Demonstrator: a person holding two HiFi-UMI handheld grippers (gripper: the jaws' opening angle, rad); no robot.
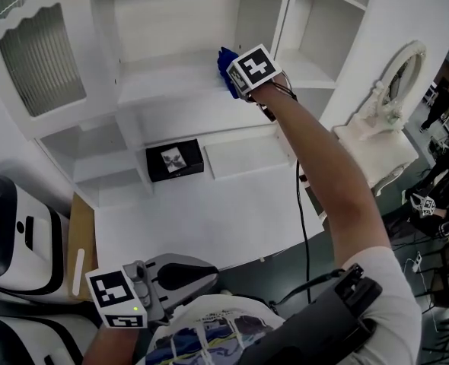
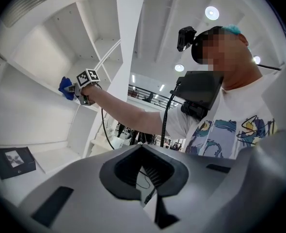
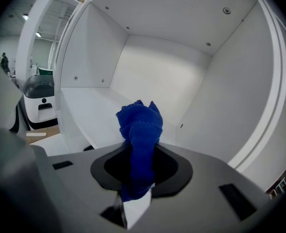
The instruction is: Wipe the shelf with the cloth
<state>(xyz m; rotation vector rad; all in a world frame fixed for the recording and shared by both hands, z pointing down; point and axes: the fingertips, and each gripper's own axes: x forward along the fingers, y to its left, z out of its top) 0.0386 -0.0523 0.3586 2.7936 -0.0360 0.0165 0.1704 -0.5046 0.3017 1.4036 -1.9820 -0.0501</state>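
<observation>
Cloth [image 3: 140, 130], blue and bunched, is pinched in the right gripper [image 3: 135, 203] and pokes out past its jaws over the shelf [image 3: 85, 110]; contact is unclear; wiping looks barely begun, with the board ahead probably still to do; that compartment holds nothing else; below-left, a lower one holds a black box [image 1: 175, 160]; far behind, the left gripper [image 2: 150, 198] is pressed together, empty.

Cloth [image 3: 139, 130] deep blue; shelf [image 1: 171, 82] plain white; box [image 1: 174, 160] black (pale motif on lid); shirt [image 2: 230, 125] white, blue-yellow print.

Right gripper [image 1: 237, 80] hides most of the crumpled blue terry cloth [image 1: 224, 68], and the flat black box [image 1: 174, 160] below shows unreadably small print.
</observation>
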